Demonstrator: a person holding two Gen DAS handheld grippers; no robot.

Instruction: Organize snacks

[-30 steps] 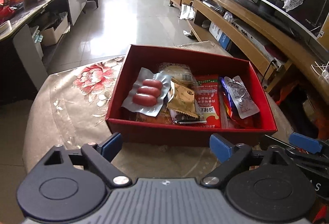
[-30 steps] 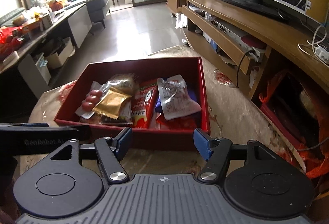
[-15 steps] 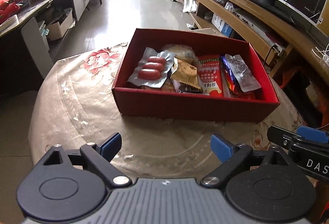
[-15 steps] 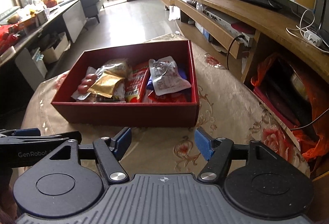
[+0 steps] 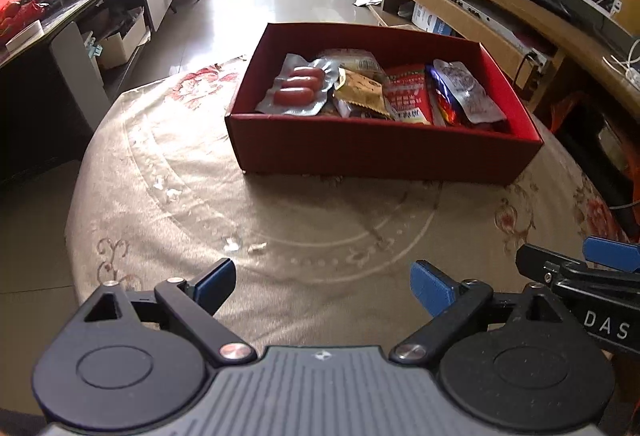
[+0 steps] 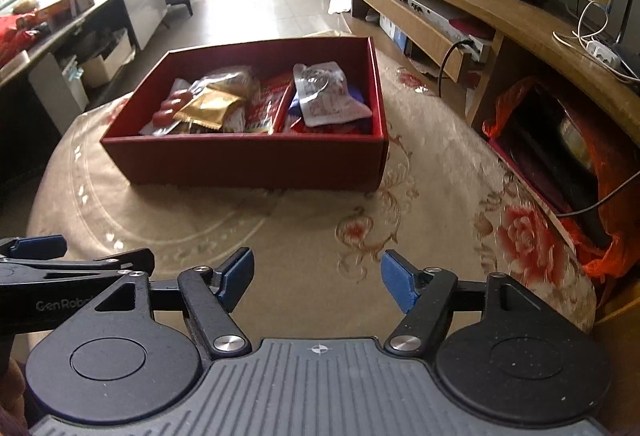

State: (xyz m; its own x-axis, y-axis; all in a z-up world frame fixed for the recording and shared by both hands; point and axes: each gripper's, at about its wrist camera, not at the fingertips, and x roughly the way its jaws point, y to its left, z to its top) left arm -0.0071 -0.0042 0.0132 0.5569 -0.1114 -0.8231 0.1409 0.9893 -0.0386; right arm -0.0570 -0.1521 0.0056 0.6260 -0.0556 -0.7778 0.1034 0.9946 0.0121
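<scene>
- The round surface (image 5: 168, 172) is covered with a beige cloth that has red flower patterns, and a clear sheet lies over it.
- The red box (image 5: 384, 152) stands on the surface, on its far half, well apart from both claws. It has no lid on it.
- Inside the box the snacks lie in a loose pile, touching and partly covering each other.
- The silver pack with 3 red sausages (image 5: 298, 88) lies at the left end of the box.
- The gold packet (image 5: 362, 94) lies just beside the sausage pack, on top of other packets.
- The red packet with white writing (image 5: 408, 92) lies in the middle of the box.
- The silver-grey pouch (image 5: 466, 92) lies at the right end, on top of blue and red wrappers.
- The left claw (image 5: 322, 284) is spread wide, with nothing between its blue pads; only the cloth shows in the gap.
- The right claw (image 6: 316, 280) is also apart, a little less wide, and it holds nothing.
- 2 small pale crumbs (image 5: 244, 246) lie on the cloth just in front of the left claw.
</scene>
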